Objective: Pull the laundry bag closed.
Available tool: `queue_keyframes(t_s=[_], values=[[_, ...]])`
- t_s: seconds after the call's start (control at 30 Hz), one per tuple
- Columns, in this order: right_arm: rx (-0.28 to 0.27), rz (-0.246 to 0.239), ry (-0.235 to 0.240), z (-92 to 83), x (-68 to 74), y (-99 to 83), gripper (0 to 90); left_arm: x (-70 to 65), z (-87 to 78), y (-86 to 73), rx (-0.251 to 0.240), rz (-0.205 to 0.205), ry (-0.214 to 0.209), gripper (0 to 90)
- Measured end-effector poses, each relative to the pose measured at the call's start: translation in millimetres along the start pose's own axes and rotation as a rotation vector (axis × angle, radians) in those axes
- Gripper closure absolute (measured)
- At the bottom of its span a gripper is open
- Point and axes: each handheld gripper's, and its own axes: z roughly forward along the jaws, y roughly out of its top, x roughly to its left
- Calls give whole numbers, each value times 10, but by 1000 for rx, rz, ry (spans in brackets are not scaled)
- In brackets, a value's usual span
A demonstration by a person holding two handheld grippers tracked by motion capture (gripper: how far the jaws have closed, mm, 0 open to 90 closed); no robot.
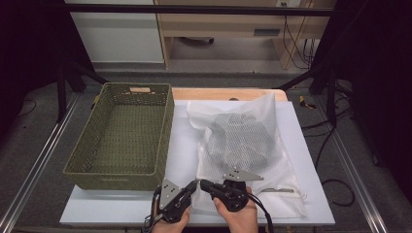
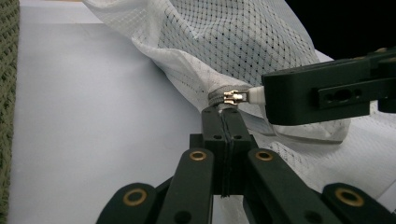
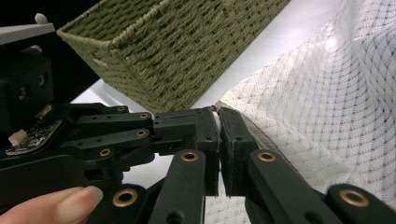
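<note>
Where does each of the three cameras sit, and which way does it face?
High view: fixed above the person's side, looking forward and down on the table, green basket and mesh bag; both hands come in at the bottom.
Left gripper view: rides the left gripper, looking along its shut jaws at the bag's zipper slider; the right gripper comes in from the right.
Right gripper view: rides the right gripper, facing the basket's corner; a fingertip shows.
Shared: both gripper views show the bag.

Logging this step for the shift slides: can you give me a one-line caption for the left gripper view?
Left gripper pinches the white mesh bag beside its zipper slider, whose tab the right gripper grips.
</note>
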Motion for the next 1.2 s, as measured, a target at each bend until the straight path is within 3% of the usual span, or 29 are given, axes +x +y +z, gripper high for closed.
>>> queue_keyframes(t_s=[0.07, 0.3, 0.5, 0.53, 0.67, 0.73, 1.2], values=[[-3, 0, 0, -7, 0, -5, 872, -2, -7, 3, -4, -9, -6, 900], [-29, 74, 43, -11, -61, -65, 872, 37, -9, -3, 5, -57, -31, 900], [-37, 89, 58, -11, -89, -82, 872, 40, -10, -5, 7, -62, -35, 900], [-35, 90, 56, -9, -92, -84, 872, 37, 2, -10, 10, -44, -26, 900], [-25, 92, 55, 0, -104, -80, 872, 36, 11, -19, 12, -37, -19, 900], [-20, 81, 44, 14, -88, -59, 872, 16, 14, -11, 12, 3, 3, 900], [2, 30, 25, 25, -46, -12, 869, -22, 15, -13, 16, 44, 12, 900]])
